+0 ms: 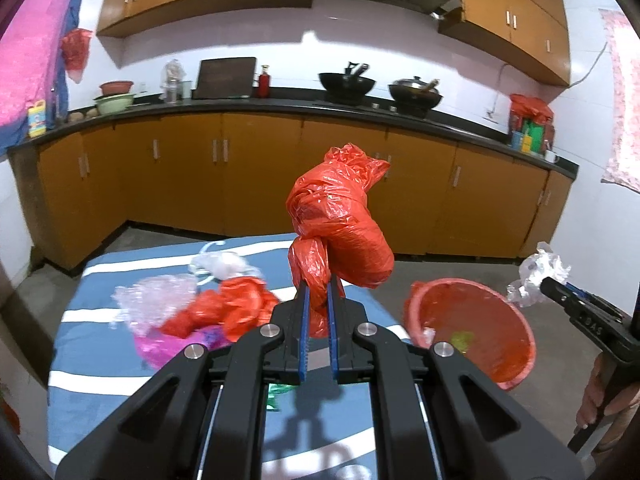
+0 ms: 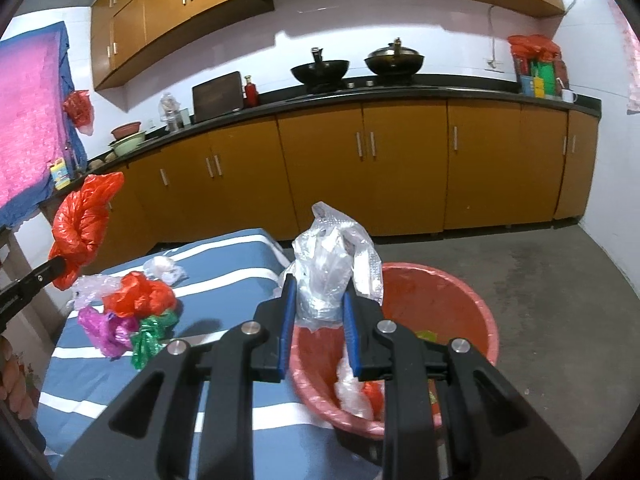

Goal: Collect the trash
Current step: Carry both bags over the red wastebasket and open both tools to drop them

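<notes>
Clearly both pieces of trash are already off the table and in the air: the knotted red bag (image 1: 340, 216) stands up out of the left gripper (image 1: 318, 300), whose jaws are nearly shut, pinching its tail, and the clear plastic bag (image 2: 330, 264) is clamped in the part-closed right gripper (image 2: 320, 304). The red basin (image 2: 440, 304) sits just off the right edge of the striped table (image 2: 224, 256) — directly beneath the right gripper's load, so that hand is nearer; the left one hangs over the tabletop, the basin to its right. More wrappers (image 2: 128, 312) lie near the table's left edge. The basin's near rim is hidden behind the right gripper's body.
</notes>
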Available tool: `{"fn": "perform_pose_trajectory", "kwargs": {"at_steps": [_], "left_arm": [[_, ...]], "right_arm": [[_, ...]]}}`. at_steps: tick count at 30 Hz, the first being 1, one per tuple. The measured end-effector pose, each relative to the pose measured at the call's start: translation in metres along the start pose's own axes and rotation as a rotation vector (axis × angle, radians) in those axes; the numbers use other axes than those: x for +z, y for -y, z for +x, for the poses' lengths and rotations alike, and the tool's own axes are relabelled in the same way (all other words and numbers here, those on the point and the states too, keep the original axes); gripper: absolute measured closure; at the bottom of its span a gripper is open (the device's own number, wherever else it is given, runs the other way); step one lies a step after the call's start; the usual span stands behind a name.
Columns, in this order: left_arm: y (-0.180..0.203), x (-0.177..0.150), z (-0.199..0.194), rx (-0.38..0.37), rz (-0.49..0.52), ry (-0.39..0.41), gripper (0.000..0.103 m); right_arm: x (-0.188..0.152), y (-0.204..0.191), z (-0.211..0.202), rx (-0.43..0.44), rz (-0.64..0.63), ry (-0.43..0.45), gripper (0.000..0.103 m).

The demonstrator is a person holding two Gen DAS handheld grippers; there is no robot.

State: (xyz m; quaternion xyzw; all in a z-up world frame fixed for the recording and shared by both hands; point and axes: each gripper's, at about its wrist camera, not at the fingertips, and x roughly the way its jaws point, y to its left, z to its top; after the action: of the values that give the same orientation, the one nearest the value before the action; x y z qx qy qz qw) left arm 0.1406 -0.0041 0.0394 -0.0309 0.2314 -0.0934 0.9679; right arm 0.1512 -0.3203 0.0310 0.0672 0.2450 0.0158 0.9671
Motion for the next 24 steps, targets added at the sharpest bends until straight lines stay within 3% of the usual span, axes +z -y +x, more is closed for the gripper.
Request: {"fn": "perform_pose_trajectory", "kwargs": {"at_steps": [24], "left_arm": [[0.091, -0.014, 0.059, -0.137, 0.080, -0.088, 0.095]], "right_arm": [[-0.009, 0.052, 0.023, -0.087, 0.034, -0.029, 0.081]]}}
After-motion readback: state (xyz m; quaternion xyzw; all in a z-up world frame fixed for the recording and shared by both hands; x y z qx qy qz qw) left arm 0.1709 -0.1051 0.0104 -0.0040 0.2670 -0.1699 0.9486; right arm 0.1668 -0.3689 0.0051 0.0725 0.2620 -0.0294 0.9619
